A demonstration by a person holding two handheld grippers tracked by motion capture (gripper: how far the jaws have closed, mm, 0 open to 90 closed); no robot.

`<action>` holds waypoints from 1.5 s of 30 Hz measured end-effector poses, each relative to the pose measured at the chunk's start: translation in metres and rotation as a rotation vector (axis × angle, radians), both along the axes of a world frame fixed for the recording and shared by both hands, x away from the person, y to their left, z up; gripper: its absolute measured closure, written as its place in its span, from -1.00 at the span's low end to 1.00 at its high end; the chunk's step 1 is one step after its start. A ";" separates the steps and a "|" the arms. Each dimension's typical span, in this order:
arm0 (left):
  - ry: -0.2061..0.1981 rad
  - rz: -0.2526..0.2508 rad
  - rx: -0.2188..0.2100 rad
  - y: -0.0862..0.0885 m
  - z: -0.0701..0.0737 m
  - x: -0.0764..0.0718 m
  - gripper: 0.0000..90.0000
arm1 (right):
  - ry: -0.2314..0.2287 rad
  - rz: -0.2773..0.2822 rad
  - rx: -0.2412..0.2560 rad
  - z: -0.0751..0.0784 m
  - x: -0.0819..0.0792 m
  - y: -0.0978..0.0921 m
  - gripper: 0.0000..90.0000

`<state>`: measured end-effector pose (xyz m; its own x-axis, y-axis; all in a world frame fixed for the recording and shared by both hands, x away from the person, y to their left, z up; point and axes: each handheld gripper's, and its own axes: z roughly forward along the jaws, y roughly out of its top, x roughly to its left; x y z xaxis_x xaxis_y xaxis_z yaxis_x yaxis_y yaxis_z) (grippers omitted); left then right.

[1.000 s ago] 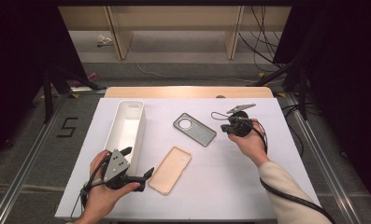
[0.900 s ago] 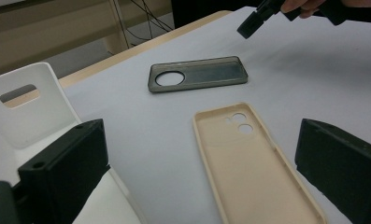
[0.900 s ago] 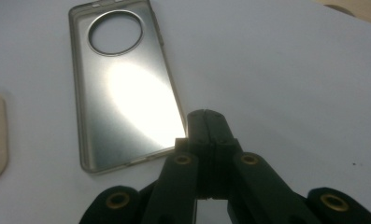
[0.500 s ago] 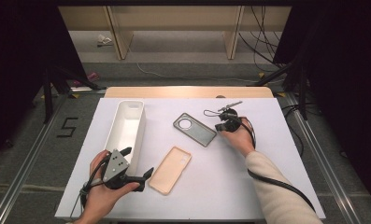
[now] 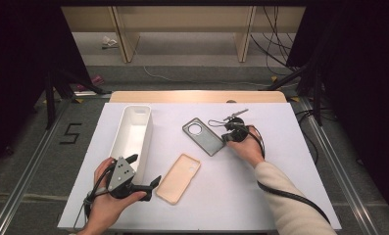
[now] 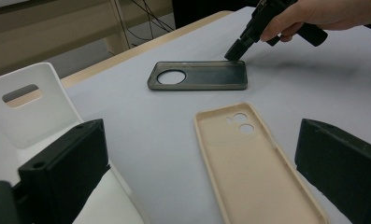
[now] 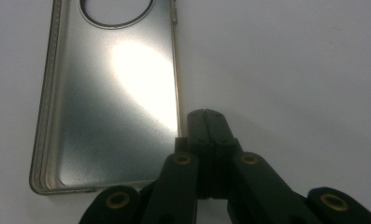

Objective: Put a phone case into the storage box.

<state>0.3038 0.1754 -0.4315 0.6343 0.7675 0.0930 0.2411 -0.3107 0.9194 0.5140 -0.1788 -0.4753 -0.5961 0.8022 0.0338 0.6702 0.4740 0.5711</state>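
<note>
Nearest to me, my left gripper (image 5: 144, 171) rests at the near left part of the white table (image 5: 290, 196), jaws spread wide and gripping nothing. In the left gripper view the jaws stand well apart, and between them lies one beige phone case (image 6: 253, 158), inner side up.

Just left of that gripper stands one white bin (image 5: 132, 134), long and narrow, its near end beside my left hand (image 5: 109, 205).

Farther out lies one dark grey phone case (image 5: 204, 136) with a round camera opening, flat on the table, well apart from the beige one. Phone cases counted: two.

My right gripper (image 5: 227, 138) is at the near right corner of the grey case. In the right gripper view its jaws are pressed together with nothing between them, tips just beside the case's edge (image 7: 176, 93).
</note>
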 end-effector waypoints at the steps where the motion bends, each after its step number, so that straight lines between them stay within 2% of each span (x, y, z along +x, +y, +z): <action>1: -0.002 0.000 0.001 0.000 0.000 0.000 -0.95 | 0.009 0.001 0.003 0.000 -0.001 0.001 1.00; 28: 0.001 -0.004 -0.004 -0.001 0.000 0.000 -0.95 | 0.038 0.053 0.025 0.000 -0.018 0.032 1.00; 45: 0.000 -0.008 -0.006 -0.001 0.000 0.000 -0.95 | 0.046 0.063 0.030 0.000 -0.019 0.036 1.00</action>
<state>0.3036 0.1745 -0.4318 0.6406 0.7627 0.0885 0.2388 -0.3075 0.9211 0.4950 -0.1431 -0.4752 -0.6429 0.7612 0.0859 0.6652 0.4992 0.5553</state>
